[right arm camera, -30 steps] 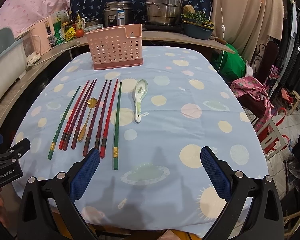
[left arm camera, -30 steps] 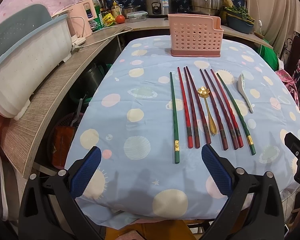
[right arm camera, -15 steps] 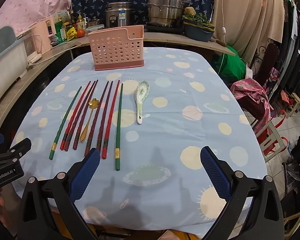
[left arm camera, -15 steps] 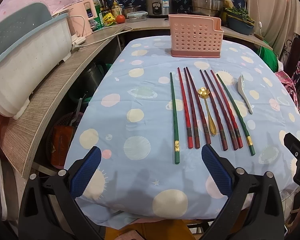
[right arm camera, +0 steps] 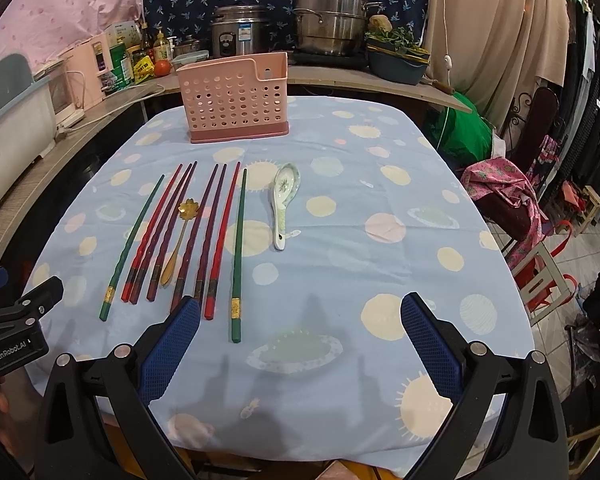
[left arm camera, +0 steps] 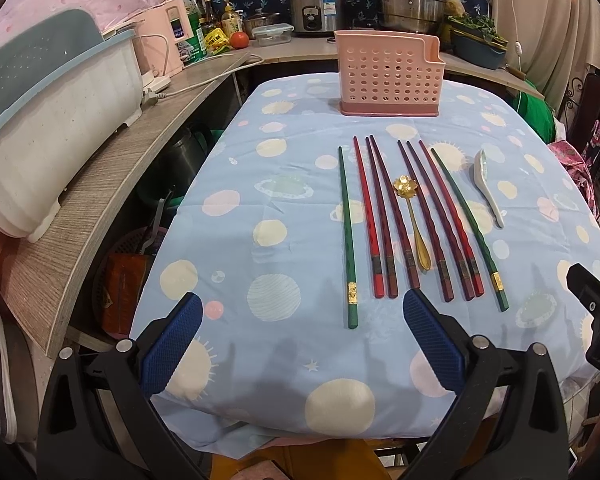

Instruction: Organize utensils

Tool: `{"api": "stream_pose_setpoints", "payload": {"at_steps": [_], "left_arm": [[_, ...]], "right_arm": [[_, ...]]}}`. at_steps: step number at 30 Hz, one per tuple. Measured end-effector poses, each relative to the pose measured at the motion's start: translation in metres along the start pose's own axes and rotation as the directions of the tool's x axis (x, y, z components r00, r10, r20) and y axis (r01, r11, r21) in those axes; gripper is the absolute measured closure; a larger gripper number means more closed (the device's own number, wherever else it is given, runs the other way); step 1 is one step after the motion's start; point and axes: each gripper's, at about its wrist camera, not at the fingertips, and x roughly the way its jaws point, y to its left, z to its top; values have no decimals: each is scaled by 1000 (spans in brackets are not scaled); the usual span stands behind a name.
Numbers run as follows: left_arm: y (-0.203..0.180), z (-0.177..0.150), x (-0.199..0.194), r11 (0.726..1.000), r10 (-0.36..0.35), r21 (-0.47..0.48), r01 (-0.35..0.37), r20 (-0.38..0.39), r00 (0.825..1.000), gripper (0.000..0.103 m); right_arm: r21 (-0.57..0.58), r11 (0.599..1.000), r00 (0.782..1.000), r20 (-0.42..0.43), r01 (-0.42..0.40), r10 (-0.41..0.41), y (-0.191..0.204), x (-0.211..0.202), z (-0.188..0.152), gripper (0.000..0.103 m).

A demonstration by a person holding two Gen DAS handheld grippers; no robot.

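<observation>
Far end of table [left arm camera: 284,200]: utensil holder [left arm camera: 390,76], beyond my jaws.
Middle: chopsticks [left arm camera: 380,220] in a row, metal spoon [left arm camera: 412,220] among them.
Right of row: ceramic spoon [right arm camera: 284,204].
Behind holder: rice cooker [right arm camera: 238,32], steamer pot [right arm camera: 332,20] on the counter [left arm camera: 100,176].

"GenRobot.AI" — left claw [right arm camera: 18,312] (white print)

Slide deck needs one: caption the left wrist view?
Open left gripper hovers before chopsticks, gold spoon, ceramic spoon; pink caddy behind.
</observation>
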Motion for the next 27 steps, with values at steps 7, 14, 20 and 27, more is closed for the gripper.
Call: {"api": "stream_pose_setpoints", "payload": {"at_steps": [7, 14, 20, 27], "left_arm": [[0, 2, -1, 1000, -2, 4, 2, -2, 1000, 7], [0, 5, 1, 1000, -5, 3, 5, -8, 1000, 7], [6, 2, 16, 999, -35, -28, 33, -65, 997, 7], [11, 0, 45, 997, -49, -58, 42, -109, 993, 7]], "right_arm": [[0, 1000, 1000, 0, -1, 1, 0, 0, 0, 7], [1, 1000, 1000, -3, -4, 4, 1, 1, 1, 7], [9, 1000, 1000, -18, -6, 7, 0, 8, 1, 7], [25, 1000, 999, -36, -14, 15, -3, 22, 2, 7]]}}
